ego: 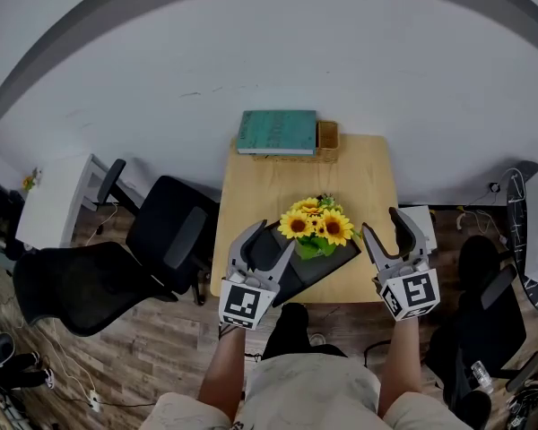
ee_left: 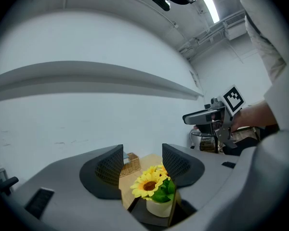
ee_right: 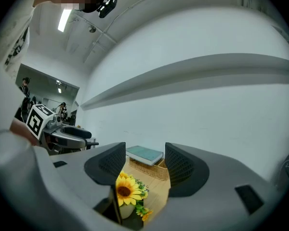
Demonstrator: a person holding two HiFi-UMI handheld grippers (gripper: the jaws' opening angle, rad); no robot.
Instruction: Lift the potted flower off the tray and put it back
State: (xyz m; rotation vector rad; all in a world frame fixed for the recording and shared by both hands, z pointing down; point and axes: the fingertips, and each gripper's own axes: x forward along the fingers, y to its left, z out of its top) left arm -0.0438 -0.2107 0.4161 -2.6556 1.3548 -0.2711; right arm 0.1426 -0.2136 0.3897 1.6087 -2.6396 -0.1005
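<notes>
Yellow sunflowers in a white pot (ego: 318,228) stand on a black flat tray (ego: 325,272) at centre frame on the wooden tabletop (ego: 341,168). Left claw (ego: 278,234) and right claw (ego: 381,220) flank them, both wide and empty. Lifting seems not yet started.

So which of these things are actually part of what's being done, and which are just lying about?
Part of the job: potted flower, dark tray, left gripper, right gripper, both open.
Just lying about: teal book, wicker basket, black office chairs.
</notes>
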